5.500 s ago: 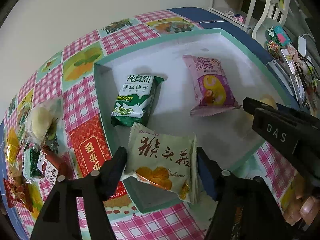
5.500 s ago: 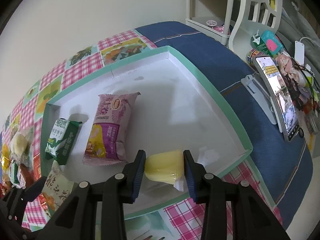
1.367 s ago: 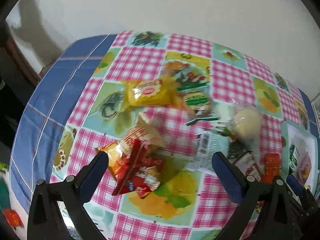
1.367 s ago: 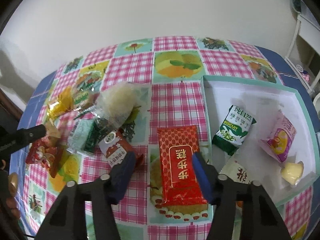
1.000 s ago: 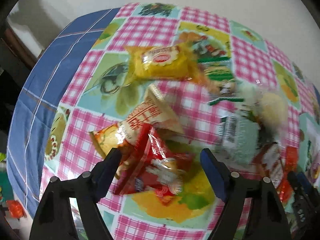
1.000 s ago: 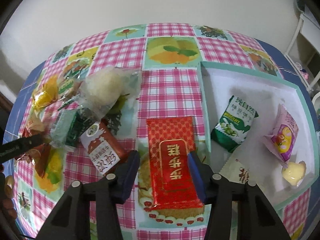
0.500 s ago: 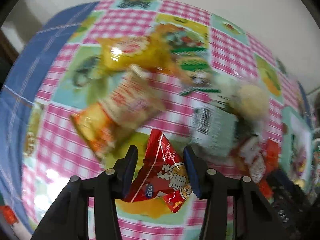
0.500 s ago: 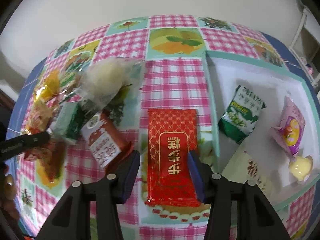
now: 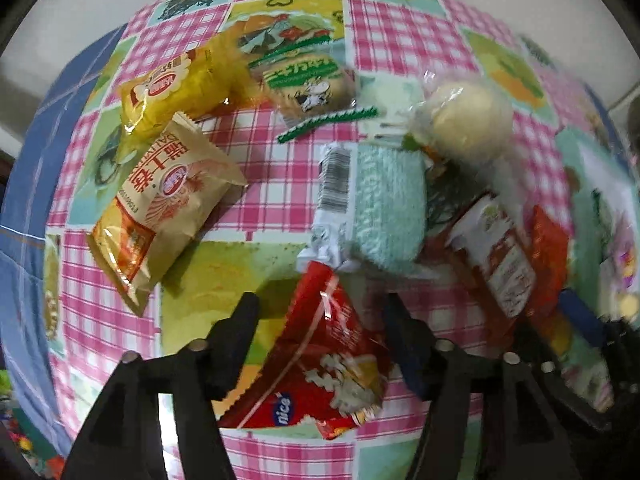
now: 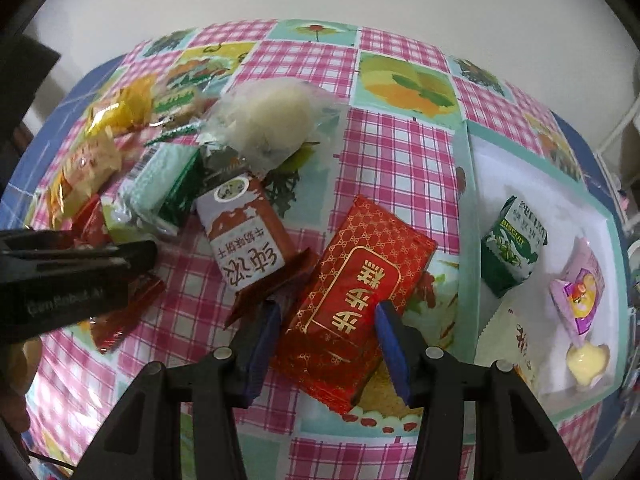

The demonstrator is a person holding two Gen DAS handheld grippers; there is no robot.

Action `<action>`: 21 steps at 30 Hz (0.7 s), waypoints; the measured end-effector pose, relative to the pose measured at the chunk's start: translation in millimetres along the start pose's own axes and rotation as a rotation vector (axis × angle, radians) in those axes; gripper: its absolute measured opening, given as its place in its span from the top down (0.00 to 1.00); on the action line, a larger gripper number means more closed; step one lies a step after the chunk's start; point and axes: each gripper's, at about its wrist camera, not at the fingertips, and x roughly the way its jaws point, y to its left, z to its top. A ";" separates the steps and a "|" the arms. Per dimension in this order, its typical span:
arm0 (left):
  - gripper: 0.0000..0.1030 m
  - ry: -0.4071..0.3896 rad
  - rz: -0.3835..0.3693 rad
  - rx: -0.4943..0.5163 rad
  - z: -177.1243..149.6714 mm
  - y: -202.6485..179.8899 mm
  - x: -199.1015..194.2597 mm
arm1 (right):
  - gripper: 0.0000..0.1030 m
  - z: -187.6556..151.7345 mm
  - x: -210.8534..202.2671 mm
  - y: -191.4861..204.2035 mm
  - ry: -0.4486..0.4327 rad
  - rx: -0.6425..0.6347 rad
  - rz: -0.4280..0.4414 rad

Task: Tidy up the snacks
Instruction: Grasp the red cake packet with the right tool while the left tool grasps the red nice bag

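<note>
My left gripper (image 9: 320,312) is shut on a red "nice" snack packet (image 9: 324,364), held between its fingers above the checked tablecloth. My right gripper (image 10: 326,324) is open, its blue-padded fingers either side of a red and gold packet (image 10: 352,296) lying flat on the cloth. The white tray with a teal rim (image 10: 466,184) lies at the right and holds a green biscuit pack (image 10: 512,248), a pink packet (image 10: 580,292), a yellow jelly cup (image 10: 586,360) and a cream packet.
Loose snacks lie on the cloth: a yellow packet (image 9: 176,88), an orange-cream packet (image 9: 160,208), a pale green packet (image 9: 380,204), a round bun in clear wrap (image 10: 272,120), a brown-white packet (image 10: 244,232). The left gripper body (image 10: 68,276) shows in the right wrist view.
My left gripper closed on the red packet and lifted it from the pile. My right gripper came lower over the red and gold packet, its fingers now astride it.
</note>
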 end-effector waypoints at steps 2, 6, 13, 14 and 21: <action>0.33 0.003 -0.003 -0.006 -0.8 -3.1 1.6 | 0.48 -0.3 0.3 0.3 0.001 -0.005 -0.006; 0.32 0.012 0.004 -0.005 -4.0 -0.5 2.4 | 0.48 -2.7 -0.6 -0.4 0.007 0.003 -0.006; 0.35 0.009 -0.005 0.011 -23.8 -3.6 -3.7 | 0.48 -4.6 0.8 -6.9 0.023 0.045 0.003; 0.40 0.005 -0.007 0.017 -24.4 -5.2 -4.4 | 0.49 -5.5 0.5 -8.3 0.025 0.053 0.005; 0.51 -0.008 -0.012 0.029 -30.6 -24.0 -11.1 | 0.54 -7.4 -0.6 -14.0 0.040 0.094 0.004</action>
